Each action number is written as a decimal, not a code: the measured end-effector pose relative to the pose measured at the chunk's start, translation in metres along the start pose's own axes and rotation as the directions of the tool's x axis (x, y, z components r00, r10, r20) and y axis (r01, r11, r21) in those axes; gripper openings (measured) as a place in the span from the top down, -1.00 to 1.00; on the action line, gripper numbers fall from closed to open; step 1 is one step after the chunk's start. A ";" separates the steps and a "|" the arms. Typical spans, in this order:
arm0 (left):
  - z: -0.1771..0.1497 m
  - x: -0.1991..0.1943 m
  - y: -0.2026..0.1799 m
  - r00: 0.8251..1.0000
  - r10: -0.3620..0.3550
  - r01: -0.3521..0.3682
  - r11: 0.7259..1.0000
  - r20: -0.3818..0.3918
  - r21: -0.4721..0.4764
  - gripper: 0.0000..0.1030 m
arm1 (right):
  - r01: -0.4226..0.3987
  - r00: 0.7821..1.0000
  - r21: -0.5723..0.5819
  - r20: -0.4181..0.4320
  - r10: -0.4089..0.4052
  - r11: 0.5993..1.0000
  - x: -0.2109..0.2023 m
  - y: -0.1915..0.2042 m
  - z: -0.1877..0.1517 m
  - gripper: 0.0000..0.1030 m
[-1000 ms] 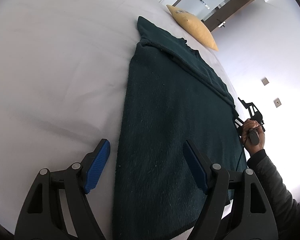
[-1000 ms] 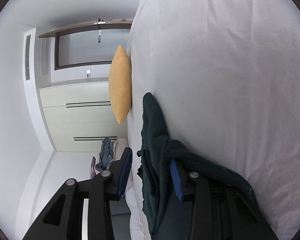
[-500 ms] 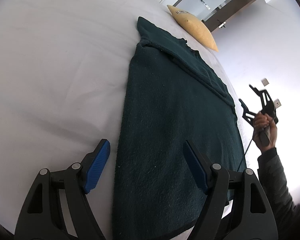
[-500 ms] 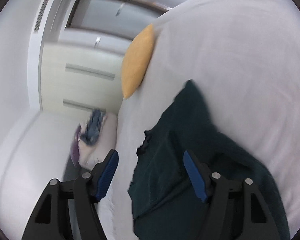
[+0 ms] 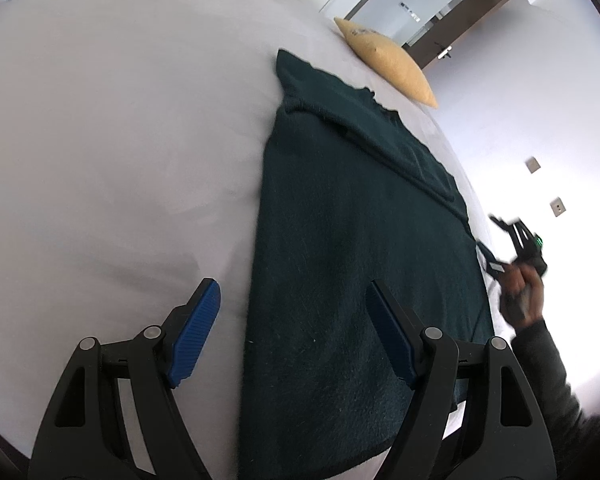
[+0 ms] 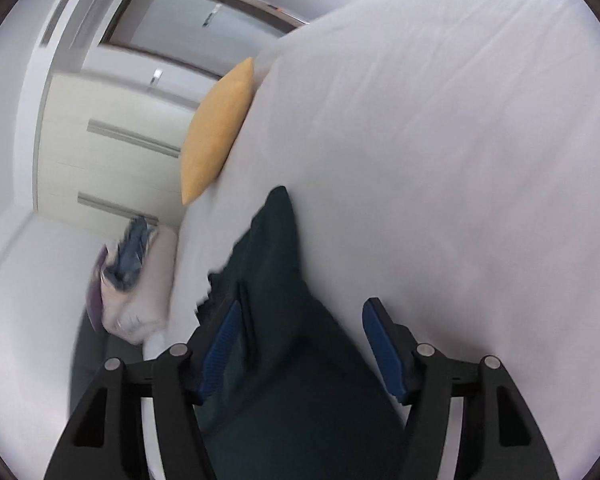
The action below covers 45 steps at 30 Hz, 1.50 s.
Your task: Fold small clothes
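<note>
Dark green knit fills the near ground of both views: one garment [image 5: 348, 240], spread flat along the edge of one white bed [image 5: 120, 140]. The left gripper [image 5: 296, 328] hangs over its near hem, jaws wide, holding nothing, one blue pad over the sheet and one over the cloth. The right gripper [image 6: 300, 344] also stands wide apart above the garment's other side; its picture is blurred, so whether a pad touches the fabric I cannot tell. Farther off lies one yellow cushion [image 5: 388, 62] at the bed's far edge. Only the left view shows the right hand [image 5: 522, 288]; only the right view shows a heap of clothes [image 6: 128, 264] beyond the bed.
</note>
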State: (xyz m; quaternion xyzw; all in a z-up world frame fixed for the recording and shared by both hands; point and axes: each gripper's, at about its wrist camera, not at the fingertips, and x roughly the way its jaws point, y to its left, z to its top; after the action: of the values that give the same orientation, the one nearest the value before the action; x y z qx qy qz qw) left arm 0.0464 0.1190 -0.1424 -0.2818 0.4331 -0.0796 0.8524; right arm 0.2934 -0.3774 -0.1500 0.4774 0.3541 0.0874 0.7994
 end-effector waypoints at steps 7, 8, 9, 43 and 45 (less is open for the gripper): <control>-0.008 0.000 0.020 0.984 -0.112 0.100 0.991 -0.139 -0.091 -0.44 | -0.003 0.991 -0.198 -0.132 -0.023 0.980 -0.094 -0.010 -0.065 -0.30; -0.012 0.000 0.021 0.978 -0.133 0.117 0.987 -0.159 -0.106 -0.44 | -0.003 0.988 -0.220 -0.148 -0.030 0.975 -0.107 -0.014 -0.080 -0.30; -0.016 0.000 0.023 0.971 -0.154 0.134 0.984 -0.183 -0.117 -0.44 | -0.010 0.987 -0.228 -0.160 -0.028 0.974 -0.117 -0.018 -0.089 -0.30; -0.037 0.025 0.047 0.850 -0.324 0.256 0.943 -0.414 -0.213 0.80 | 0.045 0.930 -0.216 -0.347 -0.120 0.975 -0.174 -0.064 -0.140 -0.25; -0.037 0.024 0.050 0.853 -0.318 0.251 0.945 -0.413 -0.210 0.85 | 0.050 0.917 -0.237 -0.374 -0.138 0.970 -0.171 -0.061 -0.144 -0.25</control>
State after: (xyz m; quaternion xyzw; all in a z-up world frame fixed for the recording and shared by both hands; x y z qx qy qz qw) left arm 0.0266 0.1362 -0.2037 -0.3798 0.5732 -0.2345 0.6871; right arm 0.0627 -0.3906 -0.1606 0.3404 0.5159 0.1806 0.7651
